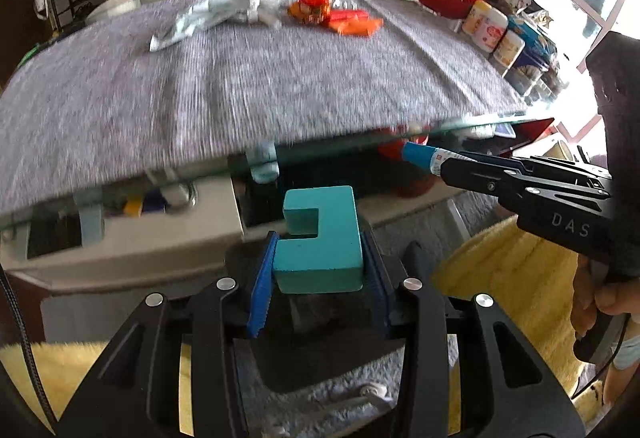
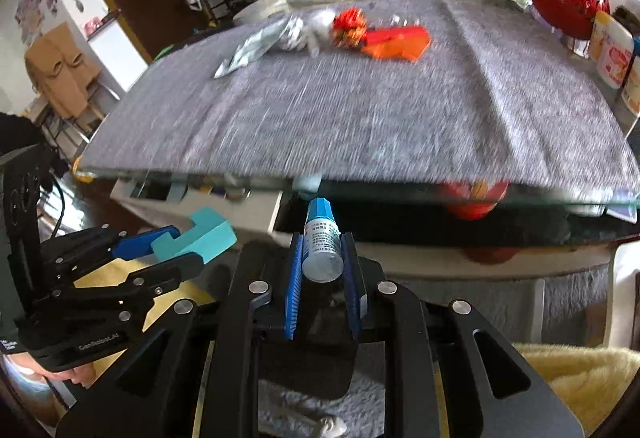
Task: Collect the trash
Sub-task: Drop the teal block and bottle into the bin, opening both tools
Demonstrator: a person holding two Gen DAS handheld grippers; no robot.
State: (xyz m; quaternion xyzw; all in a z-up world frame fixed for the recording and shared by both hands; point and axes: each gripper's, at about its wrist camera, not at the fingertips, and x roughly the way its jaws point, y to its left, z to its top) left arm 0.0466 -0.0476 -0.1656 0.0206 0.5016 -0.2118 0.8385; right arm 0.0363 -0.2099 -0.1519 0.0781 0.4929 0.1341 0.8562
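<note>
Blurred by motion: grey mat (image 1: 248,86), foil wrappers (image 1: 224,12) and orange packets (image 1: 340,18) at its far end, print unreadable. Under the glass table edge (image 2: 400,194), red thing (image 2: 472,198) mostly hidden, shape unclear. Far right, jars (image 2: 612,54) cut by the frame edge. Bottle (image 2: 322,246) label too small to read. Near right, hand (image 1: 604,302) partly cut off.

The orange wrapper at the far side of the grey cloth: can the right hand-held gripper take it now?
Probably not yet. The right hand-held gripper already holds a small blue-capped bottle, and the orange wrapper lies far across the grey cloth. Nothing blocks the path.
</note>
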